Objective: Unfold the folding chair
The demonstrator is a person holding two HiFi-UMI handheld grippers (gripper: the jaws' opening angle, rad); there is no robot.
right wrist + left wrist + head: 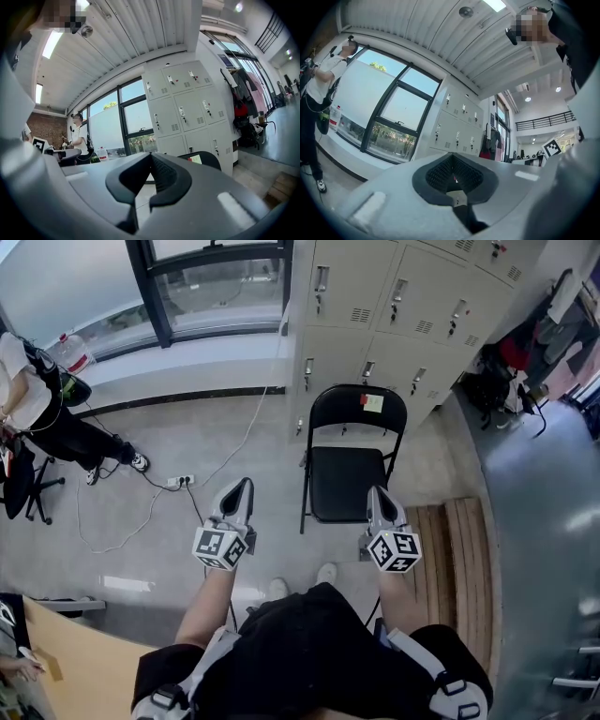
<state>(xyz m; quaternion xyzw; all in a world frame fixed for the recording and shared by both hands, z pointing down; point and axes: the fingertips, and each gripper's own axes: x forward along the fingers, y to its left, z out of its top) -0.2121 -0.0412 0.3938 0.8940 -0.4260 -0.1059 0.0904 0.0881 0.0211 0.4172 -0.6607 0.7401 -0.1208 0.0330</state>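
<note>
A black folding chair (349, 465) stands unfolded on the floor in front of grey lockers, its seat flat and its backrest (206, 159) carrying a small sticker. My left gripper (242, 491) is shut and empty, held to the left of the chair and apart from it. On the other side my right gripper (379, 499) is also shut with nothing in it, its tip over the chair seat's front right corner in the head view, not touching it as far as I can tell. Both point roughly level toward the lockers.
Grey lockers (394, 306) stand behind the chair. A wooden slatted bench (459, 559) lies to the right. A cable and power strip (178, 482) run over the floor at left, near a person (37, 418) by an office chair. A large window (389, 117) fills the far wall.
</note>
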